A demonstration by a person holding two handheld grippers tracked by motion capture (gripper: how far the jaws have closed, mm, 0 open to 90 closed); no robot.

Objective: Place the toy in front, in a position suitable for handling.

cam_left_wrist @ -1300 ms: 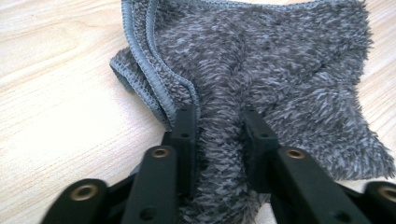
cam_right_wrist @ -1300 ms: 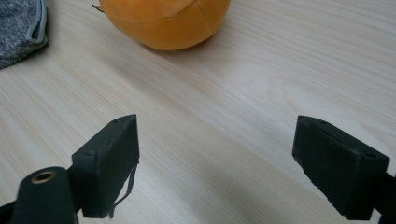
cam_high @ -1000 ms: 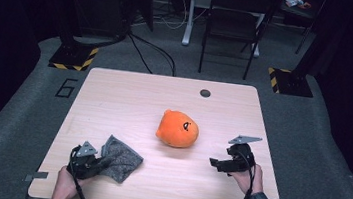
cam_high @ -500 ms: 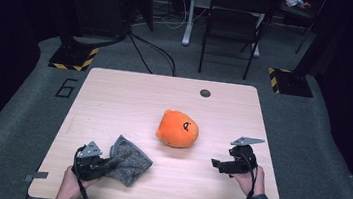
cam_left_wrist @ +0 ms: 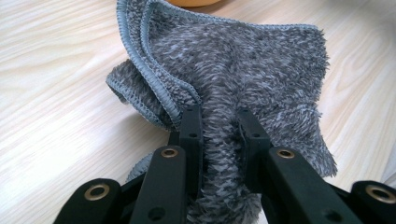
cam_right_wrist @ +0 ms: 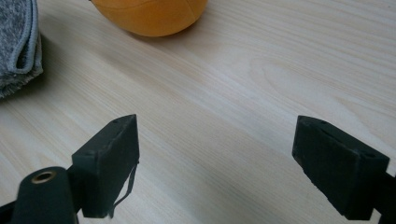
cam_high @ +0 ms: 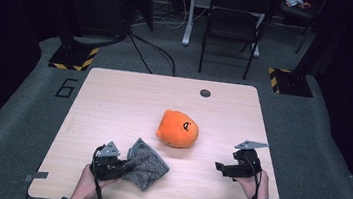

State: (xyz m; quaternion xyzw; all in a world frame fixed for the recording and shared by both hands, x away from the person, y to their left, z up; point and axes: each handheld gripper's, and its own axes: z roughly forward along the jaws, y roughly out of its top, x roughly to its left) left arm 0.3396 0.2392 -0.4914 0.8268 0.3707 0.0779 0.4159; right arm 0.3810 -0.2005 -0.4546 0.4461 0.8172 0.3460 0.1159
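A grey fluffy cloth (cam_high: 146, 162) lies bunched near the table's front left, and my left gripper (cam_high: 126, 165) is shut on its near edge. In the left gripper view the cloth (cam_left_wrist: 252, 65) is pinched between the two black jaws, left gripper (cam_left_wrist: 219, 121), with a folded hem curling to the left. An orange plush toy (cam_high: 177, 128) with a small face sits at the table's middle. My right gripper (cam_high: 219, 167) rests low at the front right, jaws wide apart and empty. The right gripper view shows the right gripper (cam_right_wrist: 217, 144) over bare wood, the plush toy (cam_right_wrist: 149, 16) ahead and the cloth (cam_right_wrist: 18, 42) at far left.
The light wooden table (cam_high: 113, 102) has a small dark round hole cover (cam_high: 205, 93) near its far edge. A black chair (cam_high: 233, 25) and cables stand on the grey floor beyond the table. Hazard-striped bases (cam_high: 73, 60) flank the far corners.
My left gripper has dragged the cloth to the right, toward the plush toy. The right gripper has stayed in place.
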